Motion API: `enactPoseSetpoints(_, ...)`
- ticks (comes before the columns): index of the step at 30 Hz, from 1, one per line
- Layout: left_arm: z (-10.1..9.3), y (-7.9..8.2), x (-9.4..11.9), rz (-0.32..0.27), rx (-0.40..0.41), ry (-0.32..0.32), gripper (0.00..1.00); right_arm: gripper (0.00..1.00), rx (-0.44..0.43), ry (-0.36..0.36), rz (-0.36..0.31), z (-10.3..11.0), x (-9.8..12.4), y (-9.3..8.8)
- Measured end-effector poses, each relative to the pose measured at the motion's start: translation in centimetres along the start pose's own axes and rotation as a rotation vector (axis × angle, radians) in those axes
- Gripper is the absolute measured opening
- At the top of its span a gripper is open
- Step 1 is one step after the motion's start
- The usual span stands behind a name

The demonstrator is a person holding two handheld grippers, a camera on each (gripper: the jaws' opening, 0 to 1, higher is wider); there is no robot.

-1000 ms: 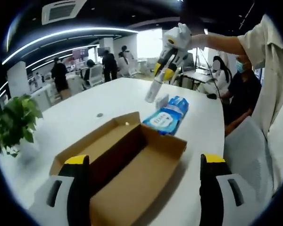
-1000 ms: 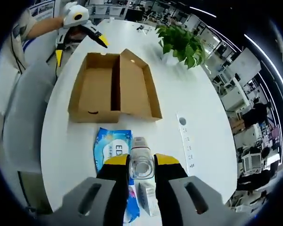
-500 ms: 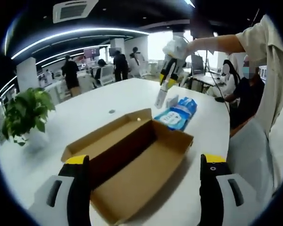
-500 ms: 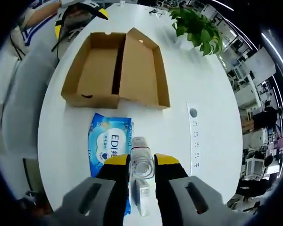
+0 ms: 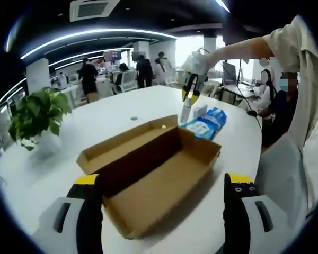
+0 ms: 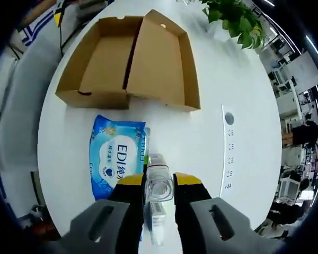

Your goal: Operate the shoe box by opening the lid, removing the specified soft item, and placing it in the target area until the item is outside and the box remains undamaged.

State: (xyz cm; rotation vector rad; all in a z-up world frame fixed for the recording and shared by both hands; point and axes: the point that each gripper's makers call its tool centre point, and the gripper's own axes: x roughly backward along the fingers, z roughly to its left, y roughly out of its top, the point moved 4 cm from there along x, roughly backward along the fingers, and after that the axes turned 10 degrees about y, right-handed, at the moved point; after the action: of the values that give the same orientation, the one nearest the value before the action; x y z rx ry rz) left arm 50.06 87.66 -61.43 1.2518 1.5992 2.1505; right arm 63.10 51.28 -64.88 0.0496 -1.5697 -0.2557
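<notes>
In the left gripper view, the open brown cardboard shoe box lies on the white oval desk, its lid folded back flat beside the tray, and both halves look empty. The left tool hangs above the near end of the box with its yellow-tipped jaws wide apart, gripping nothing. Past the far end of the box, the right tool hovers nose-down over the blue soft wipes pack, holding a small clear bottle upright. A leafy green potted plant stands well apart to the side.

In the right gripper view, the right tool is clamped on the clear plastic bottle, seen end-on between the jaws. The blue wipes pack lies flat on the desk just beside the shoe box but apart from it; its long axis runs from the tool toward the box. A small white carton lies beside it, though it is partly hidden by the jaws, so its contact with the pack is unclear.

Judging from this, opening and removal are done: the soft pack is already outside and the box looks undamaged. The step in hand appears to be setting the bottle down by the pack; next calls for lowering it upright onto bare desk, then opening the jaws.
</notes>
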Motion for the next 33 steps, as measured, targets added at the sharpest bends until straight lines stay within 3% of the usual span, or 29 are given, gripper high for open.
enactPoseSetpoints(13,0.9,-1.2,0.8,0.01,0.041,0.038,0.94,0.18,0.001,0.044,0.069,-0.2,-1.8,-0.9)
enactPoseSetpoints(20,0.8,-2.0,1.0,0.028,0.049,0.045,0.91,0.18,-0.012,0.055,0.067,-0.7,-1.9,-0.9)
enactPoseSetpoints(33,2.7,-2.9,1.3,0.046,0.075,0.135,0.81,0.21,0.004,0.031,0.072,-1.4,-1.9,-0.8)
